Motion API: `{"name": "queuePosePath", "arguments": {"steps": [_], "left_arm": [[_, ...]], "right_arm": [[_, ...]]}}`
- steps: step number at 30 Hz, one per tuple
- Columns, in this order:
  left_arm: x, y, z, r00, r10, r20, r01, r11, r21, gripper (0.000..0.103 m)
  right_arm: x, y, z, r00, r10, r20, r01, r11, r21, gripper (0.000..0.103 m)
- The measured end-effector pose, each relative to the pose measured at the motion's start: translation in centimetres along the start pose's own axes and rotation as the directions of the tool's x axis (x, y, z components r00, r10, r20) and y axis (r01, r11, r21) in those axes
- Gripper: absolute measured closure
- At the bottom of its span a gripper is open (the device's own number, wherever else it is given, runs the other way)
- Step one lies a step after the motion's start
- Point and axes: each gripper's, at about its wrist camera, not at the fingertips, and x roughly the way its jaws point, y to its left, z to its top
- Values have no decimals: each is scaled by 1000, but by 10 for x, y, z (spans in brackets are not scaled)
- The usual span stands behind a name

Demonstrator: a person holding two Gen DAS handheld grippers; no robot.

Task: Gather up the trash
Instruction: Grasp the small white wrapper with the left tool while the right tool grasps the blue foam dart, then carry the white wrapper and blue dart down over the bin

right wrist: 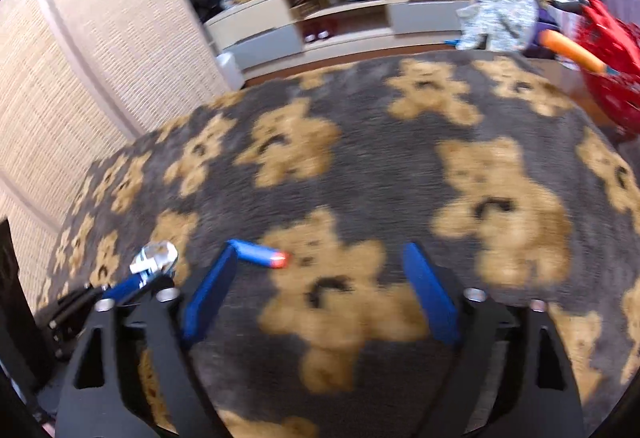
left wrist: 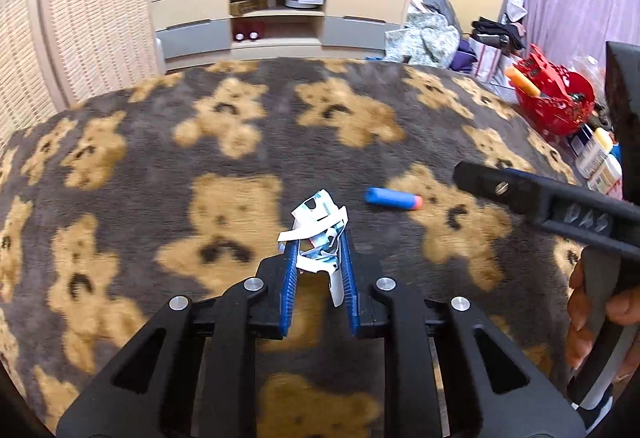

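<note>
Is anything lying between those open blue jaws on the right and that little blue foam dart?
Nothing but bare teddy-bear rug. In the right wrist view the foam dart lies just past the right gripper, near its left jaw.

I hold a crumpled paper wrapper [left wrist: 320,234] between the fingers of my left gripper [left wrist: 320,250], above the teddy-bear rug [left wrist: 160,166]. A foam dart [left wrist: 393,199] lies on the rug just ahead and to the right of it. My right gripper [right wrist: 320,266] hangs over the rug to the right, fingers spread, the dart beside its left finger. Behind the rug stands a TV cabinet [left wrist: 280,18]; a toy basket [left wrist: 556,98] sits off the rug's far right.
</note>
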Motion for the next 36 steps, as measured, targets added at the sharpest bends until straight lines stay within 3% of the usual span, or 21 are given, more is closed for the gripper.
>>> {"name": "queuePosePath", "arguments": {"steps": [3,6,11,16,21,30,36], "left_arm": [[-3,14,-3,1000,5,-12,-5,1000,-9,84],[-1,23,-5,1000,-12,-28,11,1000,-24,84],[5,23,-5,998,-39,-43,39,999,-19,84],[10,22,-3,997,-56,-49,55,998,-19,84],[13,20,-3,997,-63,-54,62,998,-23,84],[-2,9,-8,996,-70,-59,70,998,2,84],[-32,-1,-27,993,-100,-60,99,995,-17,84]], "right_arm": [[14,24,-6,1000,-11,-24,8,995,-102,42],[25,44,-14,998,-62,-18,56,975,-215,42],[44,48,-10,997,-61,-49,49,975,-215,58],[53,50,-6,996,-71,-46,58,971,-232,64],[57,42,0,997,-72,-35,63,978,-197,90],[40,15,-6,996,-34,-78,26,995,-99,90],[6,5,-34,994,-19,-110,11,997,-71,90]]}}
